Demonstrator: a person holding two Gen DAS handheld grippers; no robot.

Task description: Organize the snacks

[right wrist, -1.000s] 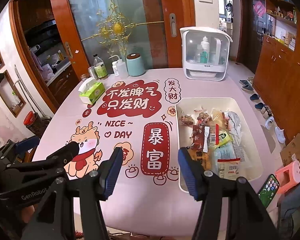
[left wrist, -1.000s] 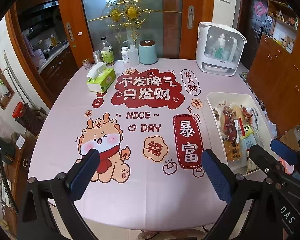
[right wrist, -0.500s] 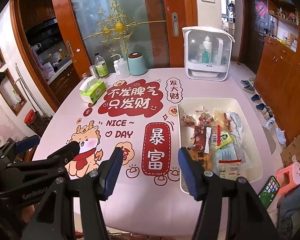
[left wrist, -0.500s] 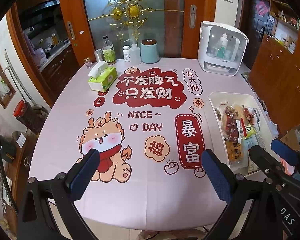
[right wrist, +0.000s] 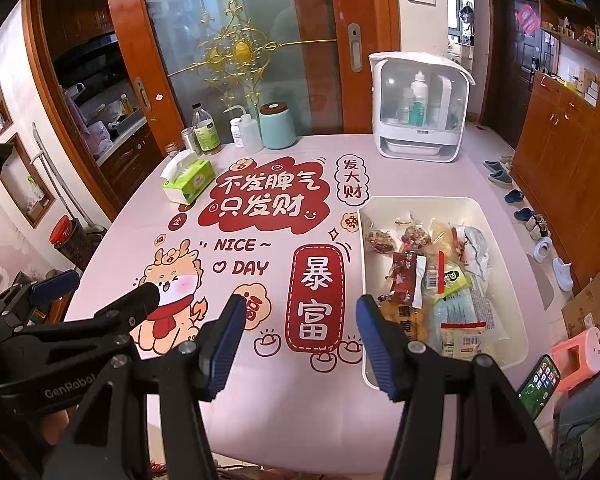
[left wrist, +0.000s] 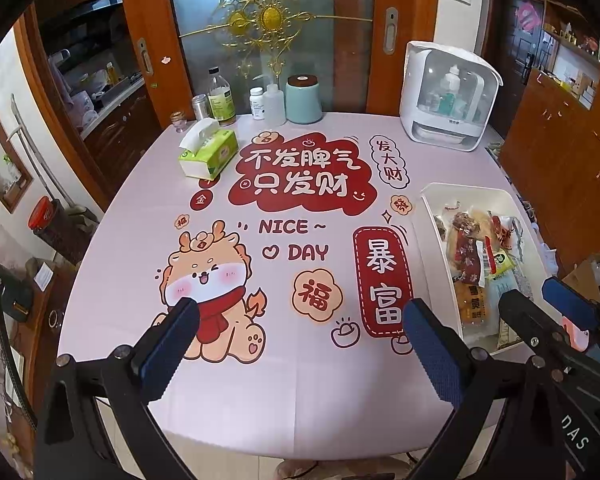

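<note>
A white tray [right wrist: 500, 216] on the right side of the table holds several packaged snacks [right wrist: 428, 276]. It also shows in the left wrist view [left wrist: 432, 216] with the snacks [left wrist: 472, 256]. My left gripper [left wrist: 300, 344] is open and empty above the table's front edge. My right gripper [right wrist: 300, 340] is open and empty, its right finger over the tray's near left corner. The left gripper shows at the left of the right wrist view [right wrist: 96, 296].
A pink printed tablecloth [left wrist: 284, 400] covers the table. At the back stand a green tissue box [left wrist: 208, 154], bottles [left wrist: 220, 100], a teal canister [left wrist: 303, 98] and a white cabinet with a clear dome [left wrist: 448, 96]. A phone [right wrist: 538, 380] lies off the table's right front.
Both views have drifted slightly; the table scene sits a little lower in frame. Both grippers stay open and nothing on the table has moved.
</note>
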